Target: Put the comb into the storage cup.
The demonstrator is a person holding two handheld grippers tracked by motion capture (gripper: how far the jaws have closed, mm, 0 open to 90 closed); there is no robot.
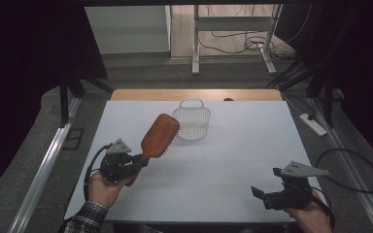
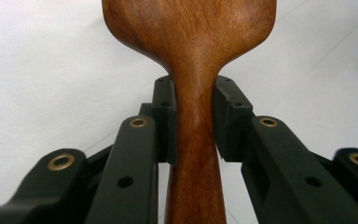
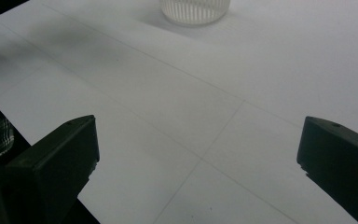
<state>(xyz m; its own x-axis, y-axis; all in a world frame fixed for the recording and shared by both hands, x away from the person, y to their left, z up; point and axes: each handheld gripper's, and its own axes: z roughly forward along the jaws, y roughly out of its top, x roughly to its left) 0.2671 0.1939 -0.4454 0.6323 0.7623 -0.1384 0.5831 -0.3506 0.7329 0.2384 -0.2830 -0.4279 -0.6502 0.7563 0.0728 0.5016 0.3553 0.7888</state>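
The left gripper view looks right along the wooden hairbrush (image 2: 189,51), and the two black jaws squeeze its thin neck from both sides, just under the wide head. In the high view, the left gripper (image 1: 143,158) holds the brush up off the white table (image 1: 252,145), tilted, with the head close to the white basket (image 1: 192,122) at the far side. The brush looks hard and stiff, so it should not bend or squash. It is probably not heavy, but the big head sits far from the jaws, so it could tip or twist. The shiny wood may be a bit slippery too. The neck seems a good place to hold, since it is thin and the head stops it sliding out. The right gripper (image 1: 267,182) rests low near the table's front edge, jaws wide apart, holding nothing.
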